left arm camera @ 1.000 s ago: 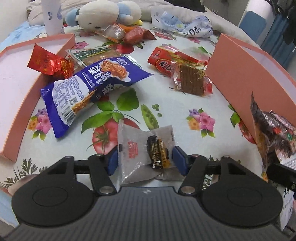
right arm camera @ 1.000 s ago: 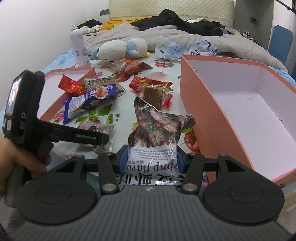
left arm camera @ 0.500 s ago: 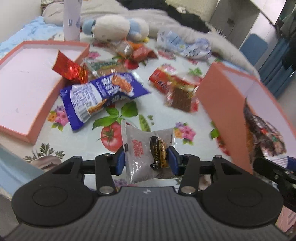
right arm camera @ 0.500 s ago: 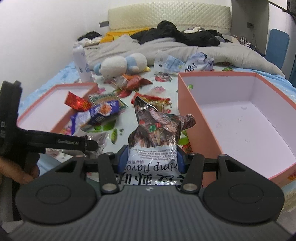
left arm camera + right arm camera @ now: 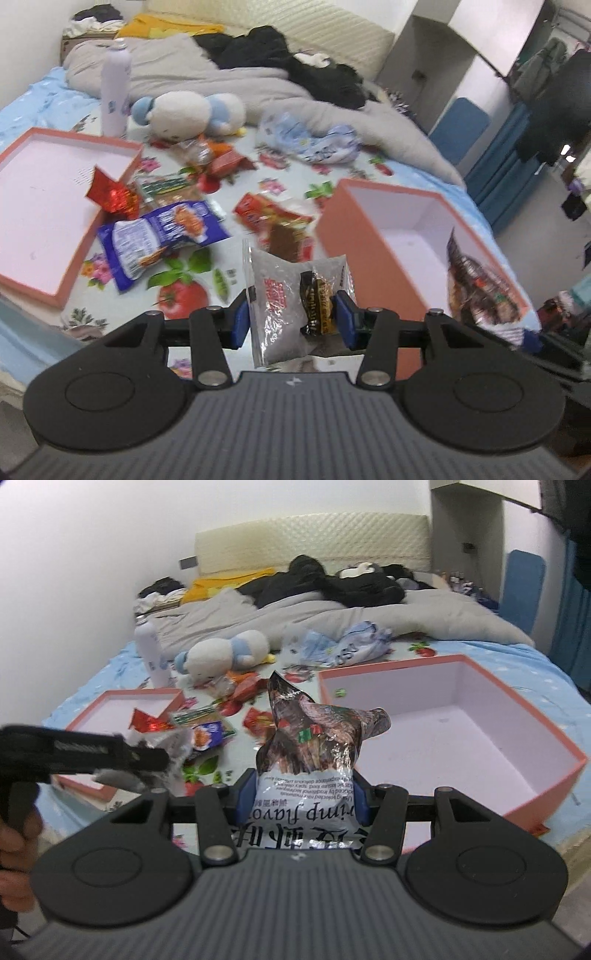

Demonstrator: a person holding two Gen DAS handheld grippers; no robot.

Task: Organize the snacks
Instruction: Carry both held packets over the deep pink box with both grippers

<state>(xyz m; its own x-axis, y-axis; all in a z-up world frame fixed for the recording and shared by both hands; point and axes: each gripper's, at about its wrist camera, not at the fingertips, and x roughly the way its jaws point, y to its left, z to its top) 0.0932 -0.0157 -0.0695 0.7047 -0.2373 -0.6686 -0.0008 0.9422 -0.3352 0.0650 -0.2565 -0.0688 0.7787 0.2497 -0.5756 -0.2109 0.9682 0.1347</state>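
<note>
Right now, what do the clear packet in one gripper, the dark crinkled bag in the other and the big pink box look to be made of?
The clear snack packet in the left gripper looks like thin glossy plastic film: see-through, wrinkled. The dark shrimp-flavour bag in the right gripper seems metallised foil-plastic, given its shiny creases. The deep pink box looks like matte cardboard with stiff straight walls.

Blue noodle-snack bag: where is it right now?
Left wrist view, left of centre: blue bag lies flat on the floral cloth, between the shallow pink lid and red packets.
</note>
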